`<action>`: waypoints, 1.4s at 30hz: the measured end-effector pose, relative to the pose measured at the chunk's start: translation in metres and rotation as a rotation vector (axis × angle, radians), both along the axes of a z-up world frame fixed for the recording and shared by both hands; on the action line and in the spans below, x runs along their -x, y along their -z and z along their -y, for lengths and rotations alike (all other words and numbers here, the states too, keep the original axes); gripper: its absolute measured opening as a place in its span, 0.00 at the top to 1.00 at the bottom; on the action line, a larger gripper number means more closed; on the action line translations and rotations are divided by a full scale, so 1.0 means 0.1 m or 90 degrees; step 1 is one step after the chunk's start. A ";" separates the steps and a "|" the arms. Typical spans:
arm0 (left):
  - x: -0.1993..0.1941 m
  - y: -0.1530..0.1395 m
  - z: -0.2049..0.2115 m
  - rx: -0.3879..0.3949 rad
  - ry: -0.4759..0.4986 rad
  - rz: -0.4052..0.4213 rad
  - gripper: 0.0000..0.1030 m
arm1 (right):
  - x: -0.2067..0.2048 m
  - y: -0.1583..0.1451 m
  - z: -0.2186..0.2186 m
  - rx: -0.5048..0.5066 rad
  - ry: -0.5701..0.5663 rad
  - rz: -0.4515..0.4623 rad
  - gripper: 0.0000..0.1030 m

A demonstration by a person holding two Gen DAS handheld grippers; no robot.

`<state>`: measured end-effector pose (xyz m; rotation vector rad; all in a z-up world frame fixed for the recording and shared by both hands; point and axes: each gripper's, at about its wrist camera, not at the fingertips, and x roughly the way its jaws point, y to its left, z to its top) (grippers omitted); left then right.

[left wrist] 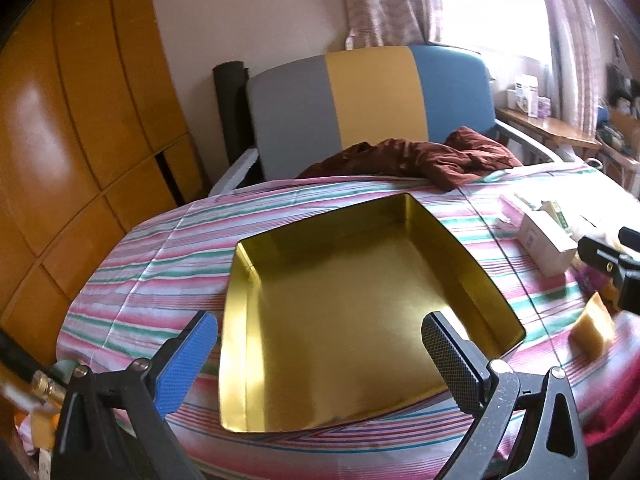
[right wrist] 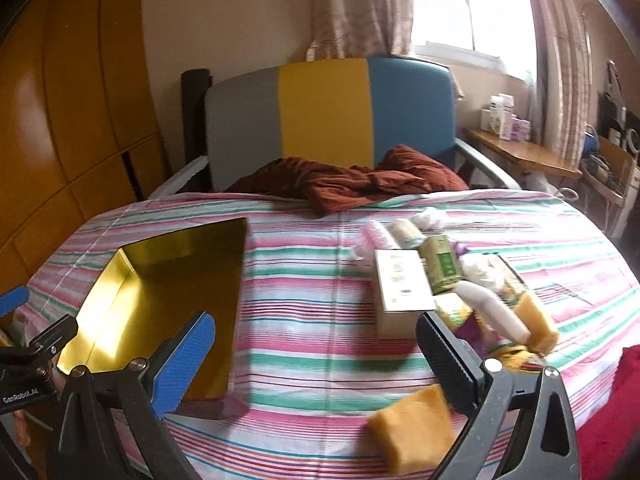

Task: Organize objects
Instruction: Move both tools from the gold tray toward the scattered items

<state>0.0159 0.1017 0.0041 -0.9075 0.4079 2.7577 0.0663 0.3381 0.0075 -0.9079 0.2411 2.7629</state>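
On the striped bedsheet [right wrist: 320, 280], a gold tin tray [left wrist: 352, 296] is seen lying left of a cluster of small boxes and bottles [right wrist: 440, 280], with a yellow sponge block [right wrist: 416, 428] nearer, while the left gripper [left wrist: 320, 364] and right gripper [right wrist: 316, 364] are held wide apart, nothing being gripped.

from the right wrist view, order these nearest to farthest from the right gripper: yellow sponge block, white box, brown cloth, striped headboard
Measured from the right gripper:
1. Yellow sponge block, lowest in the view, by the gripper's black finger.
2. White box, ahead and to the right, in the pile.
3. Brown cloth, at the far edge of the bedsheet.
4. Striped headboard, upright behind the cloth.
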 end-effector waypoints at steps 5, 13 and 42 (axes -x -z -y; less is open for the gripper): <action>-0.03 -0.02 -0.17 -0.015 0.064 0.010 0.00 | -0.13 -0.04 -0.34 0.010 0.043 0.001 0.01; -0.05 -0.06 -0.69 -0.066 0.215 0.054 0.00 | -0.48 -0.09 -1.09 0.077 0.157 0.015 0.01; -0.51 0.92 -2.52 0.015 0.597 0.258 0.35 | -0.43 0.23 -2.08 0.146 0.167 0.185 0.01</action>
